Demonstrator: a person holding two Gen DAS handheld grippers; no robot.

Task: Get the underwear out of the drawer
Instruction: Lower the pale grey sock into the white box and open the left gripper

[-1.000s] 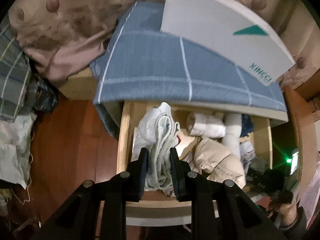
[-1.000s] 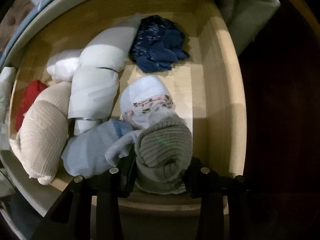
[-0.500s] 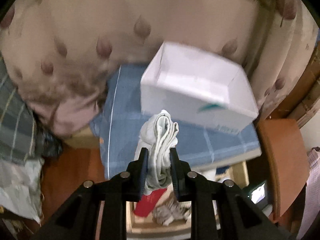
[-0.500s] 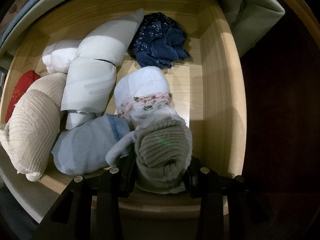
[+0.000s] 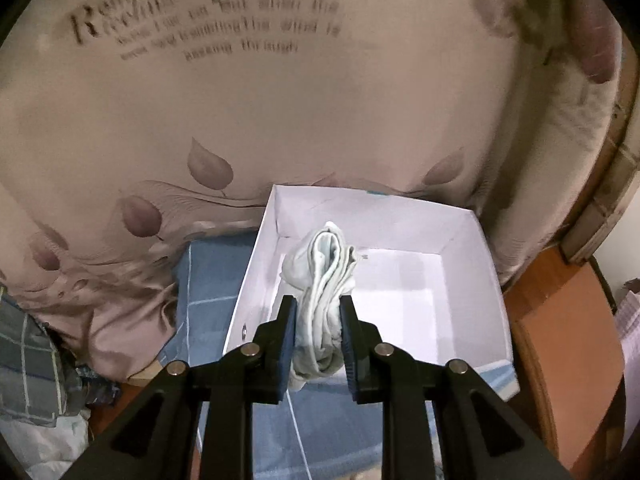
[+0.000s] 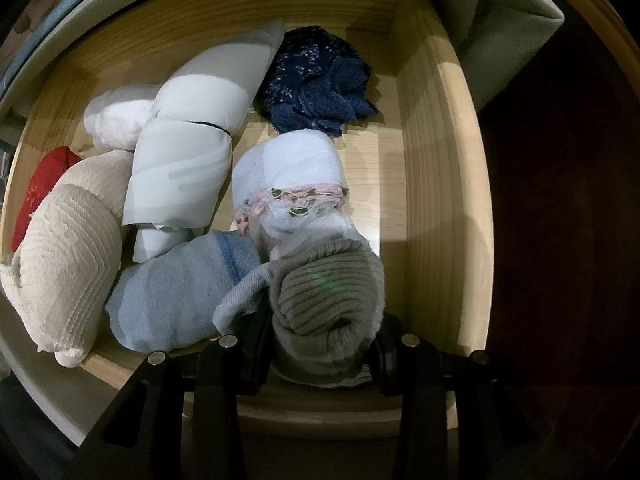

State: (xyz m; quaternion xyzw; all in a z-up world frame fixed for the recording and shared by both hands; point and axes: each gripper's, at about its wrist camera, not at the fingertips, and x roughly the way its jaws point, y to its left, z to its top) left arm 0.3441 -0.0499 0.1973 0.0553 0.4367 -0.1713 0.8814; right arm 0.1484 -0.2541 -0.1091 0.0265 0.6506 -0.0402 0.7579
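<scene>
In the left wrist view my left gripper (image 5: 318,330) is shut on a pale grey-white folded underwear (image 5: 326,280), held in the air over the near left part of an open white box (image 5: 472,280). In the right wrist view my right gripper (image 6: 320,354) points down into the wooden drawer (image 6: 436,184). Its jaws are shut on a rolled grey ribbed garment (image 6: 328,292) at the drawer's near edge. The pads are mostly hidden behind the roll.
The white box rests on a blue checked cloth (image 5: 208,280) beside a beige leaf-print quilt (image 5: 280,112). The drawer also holds a navy garment (image 6: 316,80), a white bundle (image 6: 188,160), a light blue roll (image 6: 180,292), a cream knit roll (image 6: 68,248), a red item (image 6: 40,188).
My left gripper has lifted the pale underwear out of the drawer and carried it up over the white box. The right gripper has stayed on the grey roll.
</scene>
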